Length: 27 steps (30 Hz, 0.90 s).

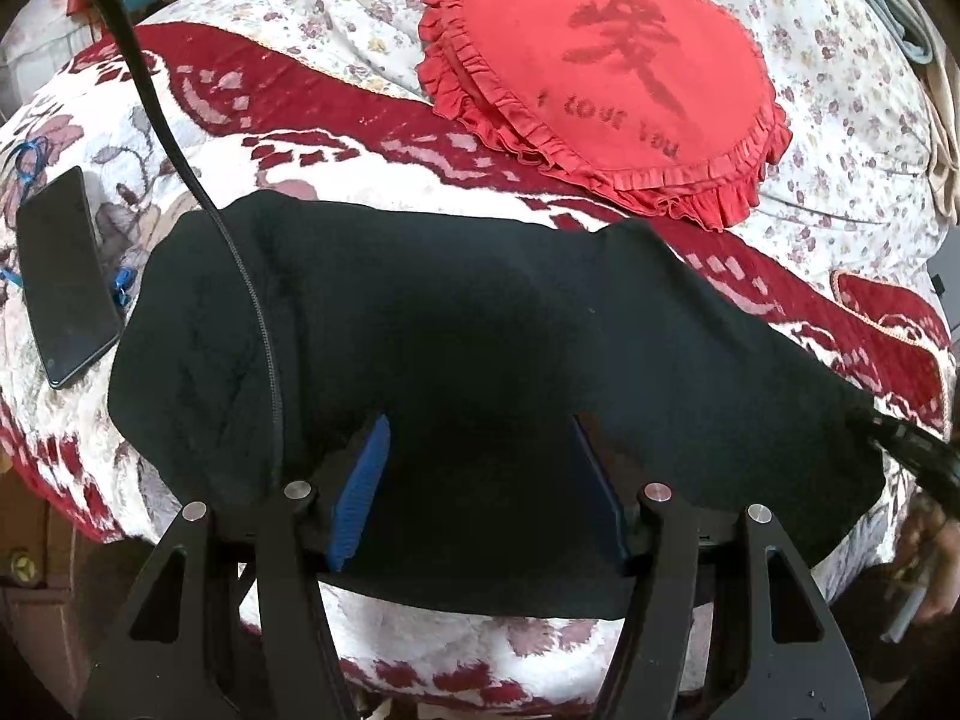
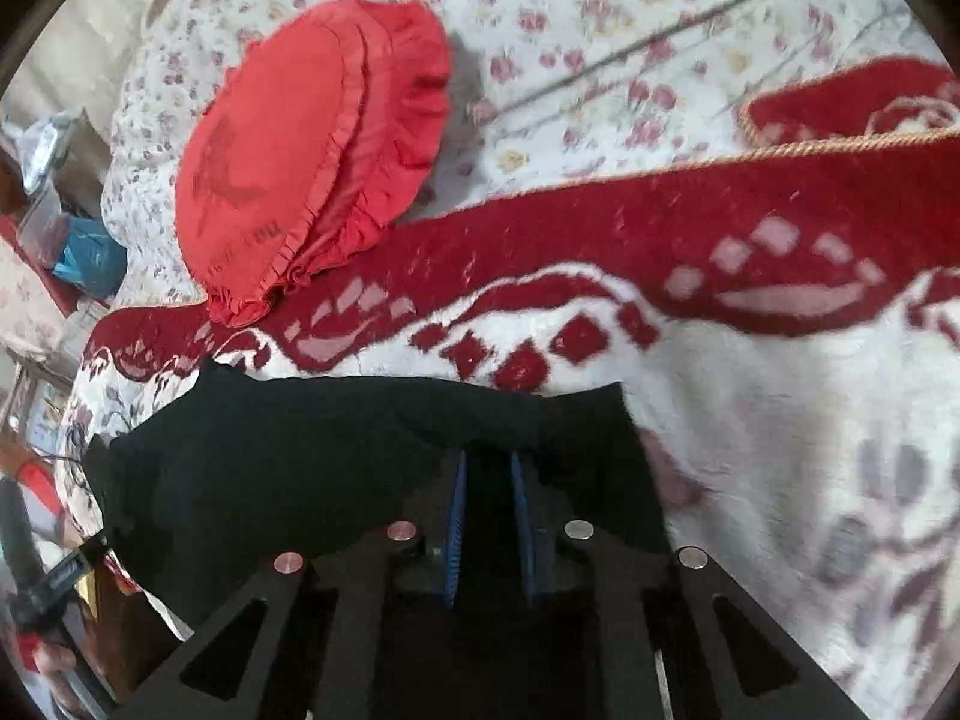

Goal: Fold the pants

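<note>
Pants [image 1: 480,330] lie folded on the bed; my left claw [image 1: 480,480] spread, right claw [image 2: 487,516] pinching cloth; a jerk could undo the fold.

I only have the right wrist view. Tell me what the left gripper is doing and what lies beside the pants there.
Observer: The left gripper is open, its fingers either side of the pants' near edge, nothing clamped.
Operator: Report what lies left of them.
Observer: A black phone lies on the blanket, close beside the pants.
Operator: Check for snags.
Observer: A black cable crosses over the pants' left end.
</note>
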### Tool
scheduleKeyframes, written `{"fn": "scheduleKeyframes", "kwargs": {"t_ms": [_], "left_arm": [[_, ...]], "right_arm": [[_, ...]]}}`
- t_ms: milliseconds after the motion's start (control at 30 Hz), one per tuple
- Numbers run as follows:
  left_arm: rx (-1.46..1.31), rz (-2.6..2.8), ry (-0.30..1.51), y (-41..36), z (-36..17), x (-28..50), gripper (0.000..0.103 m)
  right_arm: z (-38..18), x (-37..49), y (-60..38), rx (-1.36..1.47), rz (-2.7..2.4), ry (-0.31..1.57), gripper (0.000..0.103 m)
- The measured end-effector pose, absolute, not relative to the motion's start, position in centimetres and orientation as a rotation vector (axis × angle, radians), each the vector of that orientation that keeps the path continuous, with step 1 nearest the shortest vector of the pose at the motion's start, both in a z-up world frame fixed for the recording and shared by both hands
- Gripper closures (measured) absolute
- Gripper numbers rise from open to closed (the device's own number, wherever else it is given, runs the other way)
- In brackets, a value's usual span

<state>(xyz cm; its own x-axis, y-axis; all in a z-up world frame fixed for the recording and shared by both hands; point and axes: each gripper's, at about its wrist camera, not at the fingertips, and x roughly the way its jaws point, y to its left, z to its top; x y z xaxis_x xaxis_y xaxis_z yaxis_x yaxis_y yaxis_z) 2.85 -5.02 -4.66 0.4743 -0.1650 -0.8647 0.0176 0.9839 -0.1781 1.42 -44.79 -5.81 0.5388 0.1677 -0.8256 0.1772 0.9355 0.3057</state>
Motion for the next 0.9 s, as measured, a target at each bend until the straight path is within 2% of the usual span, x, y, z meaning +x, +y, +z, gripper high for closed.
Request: {"fn": "scheduleKeyframes", "kwargs": {"t_ms": [67, 133, 167, 200, 533, 867, 900], "left_arm": [[-0.163, -0.116, 1.075, -5.0, -4.8, 2.9, 0.042], [-0.177, -0.119, 1.073, -5.0, -4.7, 2.9, 0.042], [-0.184, -0.120, 1.072, -5.0, -4.7, 2.9, 0.042], [-0.191, -0.122, 1.070, -4.9, -4.6, 2.8, 0.042], [-0.189, -0.102, 1.051, -4.2, -3.5, 1.9, 0.042], [-0.220, -0.074, 1.075, -3.1, -3.9, 1.8, 0.042], [-0.224, -0.079, 1.077, -3.2, -3.9, 1.8, 0.042]], "right_arm": [[-4.5, -0.1, -43.9, 0.285, -0.011, 1.009, 0.080], [-3.4, -2.1, -42.8, 0.264, 0.065, 1.017, 0.068], [-3.2, -3.0, -42.3, 0.257, 0.089, 1.016, 0.059], [-3.0, -3.8, -41.7, 0.243, 0.109, 1.013, 0.057], [-5.3, -7.1, -33.2, -0.116, 0.262, 1.024, 0.057], [-7.6, -6.3, -31.4, -0.329, 0.259, 1.028, 0.058], [-7.8, -6.1, -31.4, -0.341, 0.260, 1.026, 0.062]]}}
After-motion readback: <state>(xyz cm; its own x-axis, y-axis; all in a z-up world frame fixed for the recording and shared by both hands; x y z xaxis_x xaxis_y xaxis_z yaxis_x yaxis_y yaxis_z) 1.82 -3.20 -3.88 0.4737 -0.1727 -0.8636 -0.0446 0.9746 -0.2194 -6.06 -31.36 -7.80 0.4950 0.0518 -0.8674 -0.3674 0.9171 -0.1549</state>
